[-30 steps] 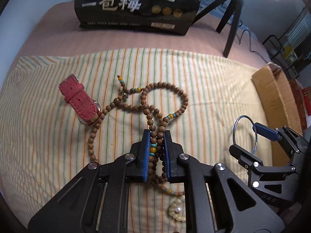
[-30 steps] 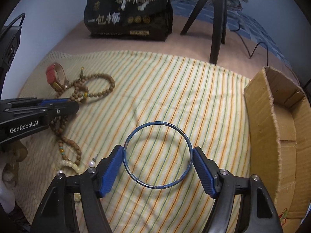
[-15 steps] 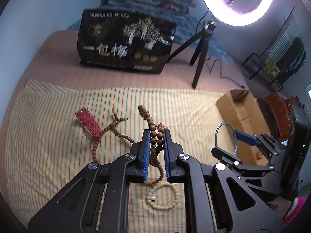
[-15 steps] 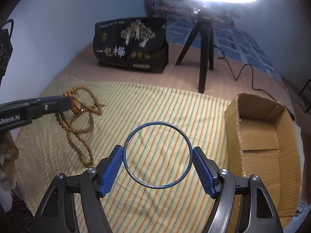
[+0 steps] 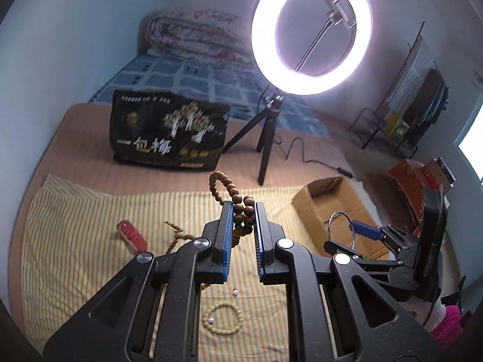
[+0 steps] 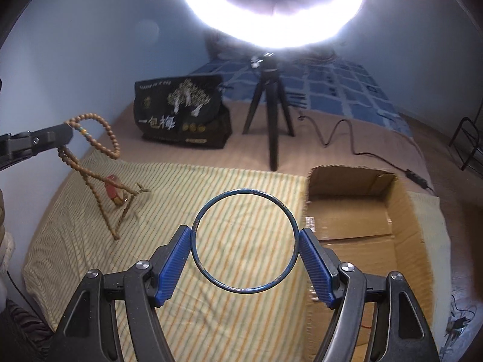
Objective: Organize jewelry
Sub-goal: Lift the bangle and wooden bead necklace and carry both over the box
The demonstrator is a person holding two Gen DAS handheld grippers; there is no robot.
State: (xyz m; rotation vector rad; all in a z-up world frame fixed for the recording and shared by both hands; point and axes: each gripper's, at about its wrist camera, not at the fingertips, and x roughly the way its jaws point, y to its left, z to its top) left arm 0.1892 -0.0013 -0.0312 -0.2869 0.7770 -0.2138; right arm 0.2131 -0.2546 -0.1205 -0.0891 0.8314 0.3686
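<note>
Starting at the left, a red watch strap [image 5: 132, 234] and a pale bracelet [image 5: 222, 316] lie unsorted on the striped cloth [image 5: 75, 211]. The left gripper [image 5: 244, 226] clamps the wooden bead necklace [image 5: 238, 208], its tail trailing down; the right gripper [image 6: 245, 241] pinches a blue bangle [image 6: 245, 241] beside the seemingly empty cardboard box [image 6: 401, 229].

Two bead strings [image 5: 238, 208] [image 5: 222, 316] (one pale), one bangle [image 6: 244, 241], one box [image 6: 356, 235].

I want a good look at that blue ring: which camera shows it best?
The right wrist view: the blue bangle faces the camera as a full circle, clamped between the right gripper pads. The left wrist view shows it small, edge-on, partly hidden.
</note>
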